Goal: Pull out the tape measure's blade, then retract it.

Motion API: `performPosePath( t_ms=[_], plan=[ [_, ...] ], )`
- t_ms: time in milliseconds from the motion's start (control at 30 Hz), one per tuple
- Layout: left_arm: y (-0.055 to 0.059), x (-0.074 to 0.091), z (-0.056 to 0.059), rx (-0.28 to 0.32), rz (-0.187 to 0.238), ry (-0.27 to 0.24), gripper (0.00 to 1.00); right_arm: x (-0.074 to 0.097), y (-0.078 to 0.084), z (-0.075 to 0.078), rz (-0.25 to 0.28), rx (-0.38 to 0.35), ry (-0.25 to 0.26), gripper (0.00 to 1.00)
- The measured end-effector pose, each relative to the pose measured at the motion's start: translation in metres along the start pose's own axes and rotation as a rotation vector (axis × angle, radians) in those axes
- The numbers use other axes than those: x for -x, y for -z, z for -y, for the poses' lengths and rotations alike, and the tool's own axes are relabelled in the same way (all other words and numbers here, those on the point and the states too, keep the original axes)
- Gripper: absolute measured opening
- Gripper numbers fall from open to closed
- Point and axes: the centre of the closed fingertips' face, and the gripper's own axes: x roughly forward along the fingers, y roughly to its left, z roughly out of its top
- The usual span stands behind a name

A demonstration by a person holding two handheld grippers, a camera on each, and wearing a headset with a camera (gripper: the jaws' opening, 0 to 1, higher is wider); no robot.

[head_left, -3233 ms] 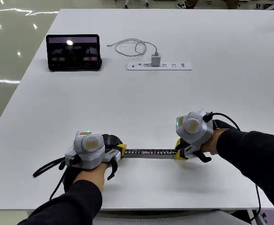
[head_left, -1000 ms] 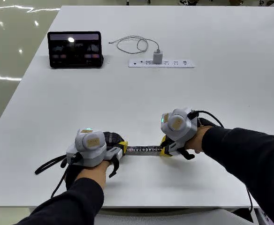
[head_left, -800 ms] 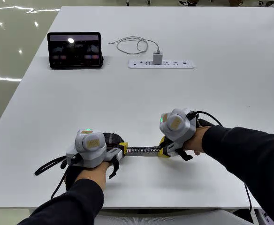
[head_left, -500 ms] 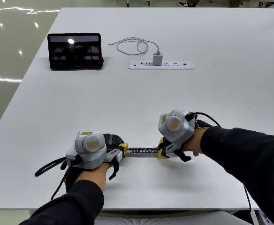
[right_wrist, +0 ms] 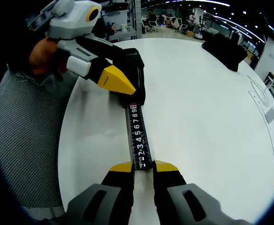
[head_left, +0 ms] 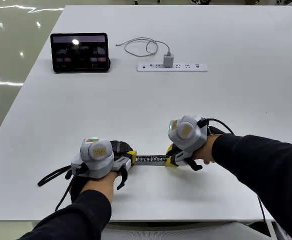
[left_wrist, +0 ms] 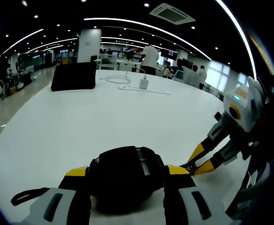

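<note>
- Tape measure (left_wrist: pixel 127 178), black case: clamped between the yellow tips of the left claw (head_left: pixel 128 159), one tip on each flank. It rests on the white counter (head_left: pixel 151 110). In the head view the claw's body hides most of the case.
- Blade (right_wrist: pixel 137 133): a short length is drawn out and lies flat. Its long axis runs straight from the case mouth to the right claw (right_wrist: pixel 144 166), and the printed numbers count up toward the case.
- Right claw: narrow, pinching the blade's free end. The end hook is hidden between its tips.
- Tablet (head_left: pixel 79 53) and power strip (head_left: pixel 172 67) with charger (head_left: pixel 167 61): well beyond both claws.
</note>
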Motion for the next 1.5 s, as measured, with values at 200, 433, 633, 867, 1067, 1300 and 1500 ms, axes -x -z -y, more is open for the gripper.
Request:
performPosePath(
  t_ms=[200, 433, 633, 867, 1067, 1300, 1500],
  plan=[
    [0.000, 0.000, 0.000, 0.003, 0.000, 0.001, 0.58, -0.002, -0.003, 0.000, 0.009, 0.003, -0.001, 0.11],
    [0.000, 0.000, 0.000, 0.008, -0.001, 0.001, 0.58, -0.004, -0.008, -0.001, 0.015, 0.034, -0.004, 0.11],
    [0.000, 0.000, 0.000, 0.014, -0.002, 0.002, 0.58, -0.006, -0.010, -0.001, 0.034, 0.023, -0.005, 0.11],
    [0.000, 0.000, 0.000, 0.014, -0.002, 0.005, 0.58, -0.009, -0.016, 0.001, 0.046, 0.024, -0.003, 0.11],
    [0.001, 0.001, 0.000, 0.014, -0.002, 0.008, 0.58, -0.011, -0.019, 0.002, 0.066, 0.019, 0.000, 0.11],
    [0.001, 0.001, 0.000, 0.016, -0.004, 0.010, 0.58, -0.015, -0.028, -0.002, 0.090, -0.012, -0.008, 0.11],
    [0.000, 0.001, 0.000, 0.020, -0.004, 0.011, 0.58, -0.017, -0.031, -0.002, 0.096, 0.004, -0.012, 0.11]
  ],
)
